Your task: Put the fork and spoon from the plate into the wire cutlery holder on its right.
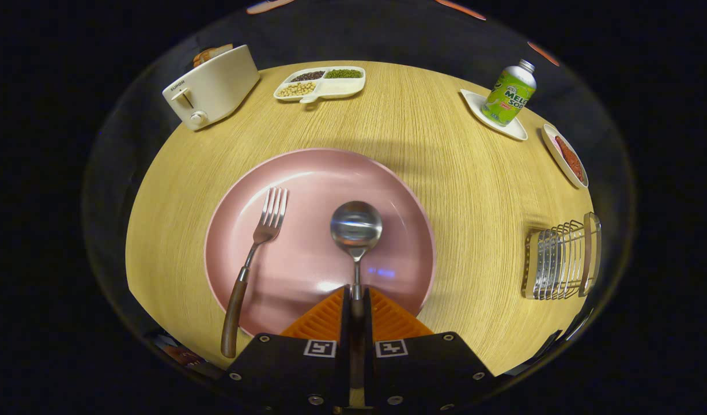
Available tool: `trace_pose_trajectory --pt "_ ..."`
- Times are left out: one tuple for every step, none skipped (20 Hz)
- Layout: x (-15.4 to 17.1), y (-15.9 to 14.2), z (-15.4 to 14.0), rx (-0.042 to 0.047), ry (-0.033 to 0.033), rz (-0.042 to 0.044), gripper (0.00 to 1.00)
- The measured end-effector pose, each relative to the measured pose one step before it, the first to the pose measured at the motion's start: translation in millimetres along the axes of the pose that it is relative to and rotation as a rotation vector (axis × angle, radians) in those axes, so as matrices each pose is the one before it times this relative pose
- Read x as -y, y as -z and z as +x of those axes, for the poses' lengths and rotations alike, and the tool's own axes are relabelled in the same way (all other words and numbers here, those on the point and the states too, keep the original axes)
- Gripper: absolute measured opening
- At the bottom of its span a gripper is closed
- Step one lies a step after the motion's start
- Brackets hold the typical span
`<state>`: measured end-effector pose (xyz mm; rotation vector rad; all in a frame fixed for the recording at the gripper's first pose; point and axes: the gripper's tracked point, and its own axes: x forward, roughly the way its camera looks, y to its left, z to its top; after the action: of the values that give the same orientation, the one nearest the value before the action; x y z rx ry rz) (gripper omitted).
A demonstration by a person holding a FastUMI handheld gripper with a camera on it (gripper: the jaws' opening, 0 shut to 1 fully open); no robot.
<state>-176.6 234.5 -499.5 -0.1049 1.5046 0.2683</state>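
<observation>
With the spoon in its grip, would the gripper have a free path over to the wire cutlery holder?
Probably yes. The gripper is shut on the spoon above the pink plate, and only bare table lies between the plate and the wire cutlery holder.

Pink plate (307,173) on the pale straw-grained surface (445,190); silver spoon (356,227), silver fork (255,253) with brown handle; cream toaster (212,86) at the far left corner; green bottle (509,95) far right.
</observation>
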Motion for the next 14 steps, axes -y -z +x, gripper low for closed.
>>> trace_pose_trajectory --pt "-0.65 -0.25 -2.10 0.00587 -0.00639 0.00561 0.09" --pt "-0.19 -2.40 -2.80 0.01097 -0.00475 0.00628 0.07" --pt "-0.72 -2.31 -4.54 0.01653 -0.00551 0.00808 0.07" --pt "-1.34 -2.75 -4.62 0.01937 -0.00455 0.00944 0.06" --pt "-1.02 -2.07 -6.18 0.02038 -0.00569 0.00905 0.06" --pt "0.10 -4.59 -4.79 0.02434 -0.00193 0.00993 0.06" --pt "1.42 -3.00 -4.55 0.02359 0.00380 0.00354 0.06" --pt "2.49 -3.45 -4.57 0.02028 0.00727 0.00135 0.06" --pt "1.66 -3.84 -5.00 0.02426 0.00462 0.00602 0.06" --pt "1.87 -5.14 -6.30 0.02442 0.00352 0.00833 0.06" --pt "2.20 -4.52 -7.09 0.02393 0.00465 0.00979 0.06" --pt "3.22 -6.54 -8.06 0.02516 0.00459 0.01084 0.06" --pt "3.91 -6.49 -9.06 0.02789 0.00622 0.01280 0.06" --pt "6.00 -6.30 -6.75 0.02227 0.00806 0.00726 0.06"
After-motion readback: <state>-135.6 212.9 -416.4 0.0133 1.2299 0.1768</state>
